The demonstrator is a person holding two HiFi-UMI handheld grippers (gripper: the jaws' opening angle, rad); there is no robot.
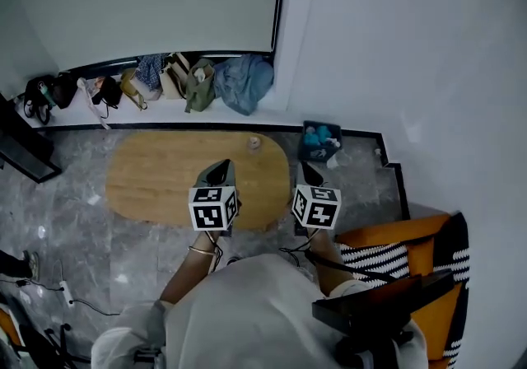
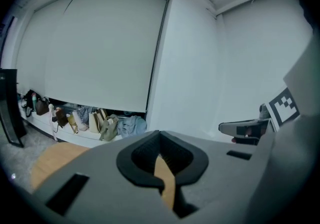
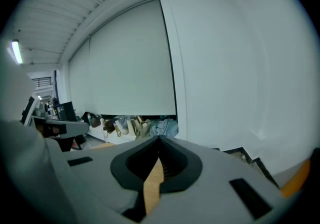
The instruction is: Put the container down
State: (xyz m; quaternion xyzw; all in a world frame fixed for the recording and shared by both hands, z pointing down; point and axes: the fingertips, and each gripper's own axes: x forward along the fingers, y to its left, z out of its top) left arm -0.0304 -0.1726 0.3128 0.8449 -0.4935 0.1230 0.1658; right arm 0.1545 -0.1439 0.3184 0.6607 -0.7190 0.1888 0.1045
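left gripper (image 2: 161, 157): jaws together, nothing held | small container (image 1: 254, 142): we see it on the oval wooden table (image 1: 156, 182), ahead of and between both grippers, apart from each | right gripper (image 3: 159, 162): jaws together, empty | risk: we judge a forward swing could knock it off the far edge | writing: none readable

there is one oval wooden table (image 1: 165, 182), with one small container (image 1: 254, 142) on it near its far edge. two grippers show by the table's near edge and right end, the left gripper (image 1: 221, 165) and the right gripper (image 1: 307, 168), and there are two cubes, the left marker cube (image 1: 213, 207) and the right marker cube (image 1: 316, 205). about seven bags (image 1: 199, 83) lie on the one ledge (image 1: 165, 114), too bunched to count surely, and past the table's right end stand one dark crate (image 1: 319, 141) and one orange chair (image 1: 395, 235).
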